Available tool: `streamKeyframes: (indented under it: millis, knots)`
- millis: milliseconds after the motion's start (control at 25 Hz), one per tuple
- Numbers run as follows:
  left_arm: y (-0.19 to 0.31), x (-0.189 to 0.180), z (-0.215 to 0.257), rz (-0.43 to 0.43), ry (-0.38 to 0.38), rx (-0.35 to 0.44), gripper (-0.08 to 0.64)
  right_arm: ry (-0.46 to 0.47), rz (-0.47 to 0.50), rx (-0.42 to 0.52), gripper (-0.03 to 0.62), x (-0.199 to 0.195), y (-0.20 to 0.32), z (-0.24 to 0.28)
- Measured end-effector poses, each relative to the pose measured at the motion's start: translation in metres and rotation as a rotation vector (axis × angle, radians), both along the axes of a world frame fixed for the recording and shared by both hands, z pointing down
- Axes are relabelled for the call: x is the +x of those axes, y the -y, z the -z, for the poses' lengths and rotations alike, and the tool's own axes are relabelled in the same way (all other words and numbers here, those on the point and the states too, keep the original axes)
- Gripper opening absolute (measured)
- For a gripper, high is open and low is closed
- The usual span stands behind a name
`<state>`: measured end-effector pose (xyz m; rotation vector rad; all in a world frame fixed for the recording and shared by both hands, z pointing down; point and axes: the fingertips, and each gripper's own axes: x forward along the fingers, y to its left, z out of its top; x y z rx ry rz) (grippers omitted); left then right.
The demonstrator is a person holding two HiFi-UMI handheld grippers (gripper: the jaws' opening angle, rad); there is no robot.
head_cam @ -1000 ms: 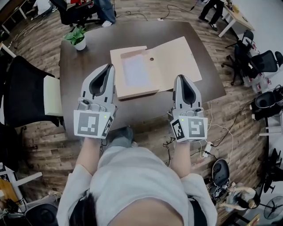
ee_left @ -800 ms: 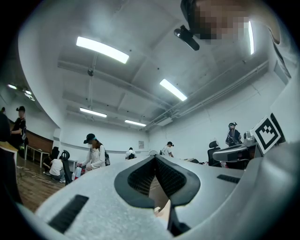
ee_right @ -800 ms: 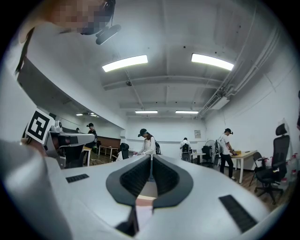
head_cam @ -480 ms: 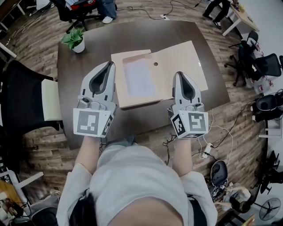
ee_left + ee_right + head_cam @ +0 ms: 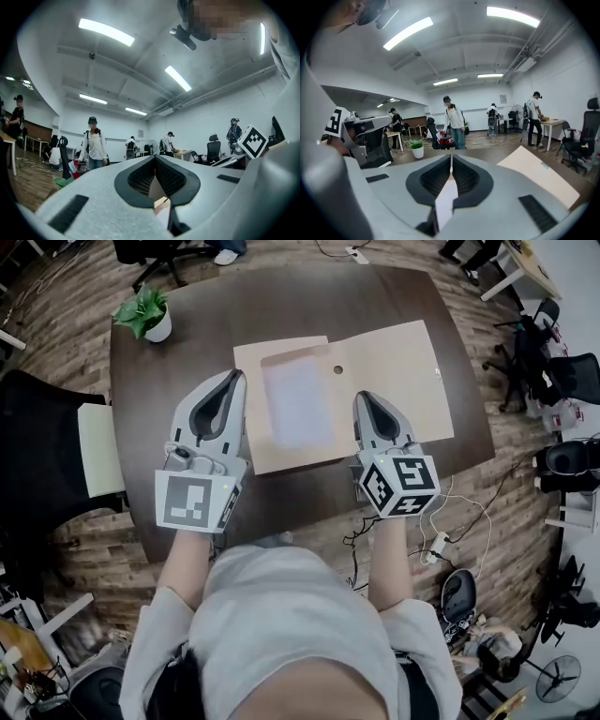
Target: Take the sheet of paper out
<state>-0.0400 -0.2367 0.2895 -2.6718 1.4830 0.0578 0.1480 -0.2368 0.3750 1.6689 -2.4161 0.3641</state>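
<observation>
**Head and claw views of a dark wooden surface [image 5: 197, 324] with an opened tan folder [image 5: 389, 371] across its middle.**

- **Sheet of paper [image 5: 298, 407]:** white, lying flat on the folder's left half. Neither claw touches it. A small round hole [image 5: 337, 369] in the folder sits just right of the sheet's far corner.
- **Left claw [image 5: 232, 379]:** runs along the folder's left edge and points away from the person, with its tips near the folder's far-left corner. The jaws are clenched and meet at the tips. A sliver of tan shows through the gap behind them, and nothing is visibly gripped.
- **Right claw [image 5: 362, 397]:** over the near part of the folder, just right of the sheet, tipped slightly downward. The jaws are clenched. A pale strip shows in the slot between them, and it cannot be told whether it is pinched.
- **Surroundings:** a potted plant [image 5: 145, 315] stands at the surface's far-left corner. A black chair [image 5: 47, 446] with a pale cushion stands against the left side. Several people [image 5: 454, 124] stand in the room beyond.
</observation>
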Motion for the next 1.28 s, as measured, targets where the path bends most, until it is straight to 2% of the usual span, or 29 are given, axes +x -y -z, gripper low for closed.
streamKeyframes:
  millis: [160, 680, 840, 920, 1280]
  knots:
    - [0.013, -0.005, -0.015, 0.003, -0.002, -0.031, 0.009, -0.008, 0.032, -0.123, 0.018, -0.006, 0.011, -0.034]
    - [0.043, -0.005, -0.048, -0.01, -0.007, -0.098, 0.009, 0.085, 0.161, -0.484, 0.021, -0.011, 0.032, -0.124]
    - [0.05, -0.007, -0.057, -0.011, -0.011, -0.113, 0.008, 0.069, 0.2, -0.568, 0.09, -0.012, 0.037, -0.147]
    - [0.053, -0.008, -0.06, -0.009, -0.013, -0.12, 0.009, 0.062, 0.223, -0.605, 0.094, -0.012, 0.038, -0.157]
    - [0.06, -0.015, -0.07, 0.007, -0.009, -0.137, 0.009, 0.16, 0.271, -0.774, 0.121, -0.012, 0.041, -0.199]
